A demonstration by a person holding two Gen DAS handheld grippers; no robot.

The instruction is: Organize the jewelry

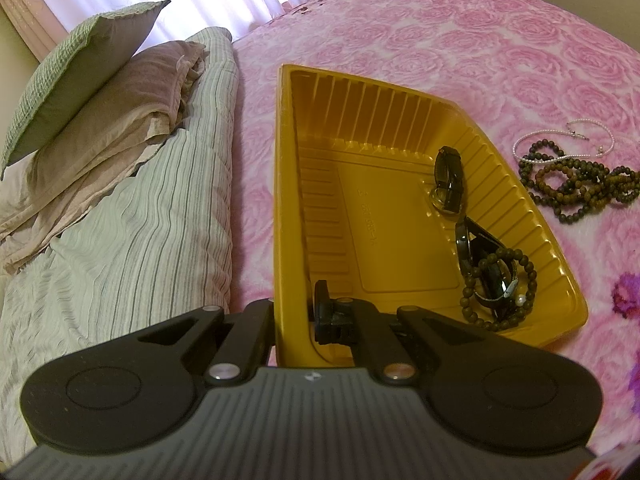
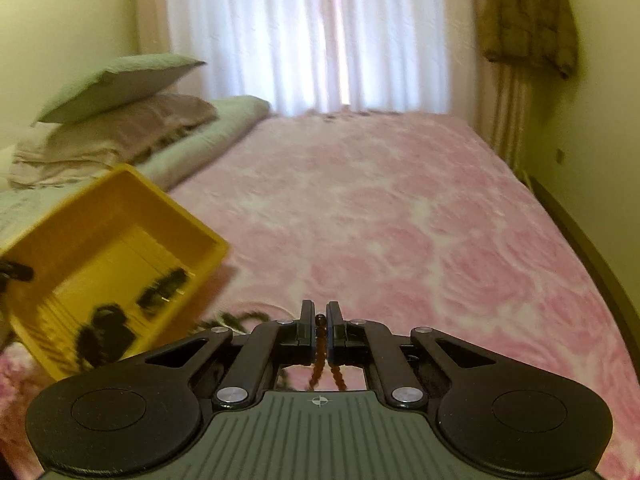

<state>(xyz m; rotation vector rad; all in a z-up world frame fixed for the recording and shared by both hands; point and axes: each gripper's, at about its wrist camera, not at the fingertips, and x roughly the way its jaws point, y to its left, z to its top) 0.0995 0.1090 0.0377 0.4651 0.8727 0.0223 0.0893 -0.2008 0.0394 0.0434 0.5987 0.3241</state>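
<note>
Yellow tray [image 1: 400,264]: on the pink bed [image 1: 500,60], its near wall pinched in the closed jaws of the left gripper [image 1: 294,316], apparently steadied for loading. Inside it lie watches [image 1: 450,180] and a bead bracelet [image 1: 500,292].

Right gripper [image 2: 320,320]: jaws closed on a reddish bead strand [image 2: 320,360], just right of the tray, likely bound there.

Loose beads [image 1: 576,180]: on the bedspread beside the tray, not yet sorted.

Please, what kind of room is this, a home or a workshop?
Most likely a bedroom in a home. A bed with a pink rose-patterned cover fills the view, stacked pillows lie at its head, white curtains hang over the window behind it, and a jacket hangs on the wall.
</note>
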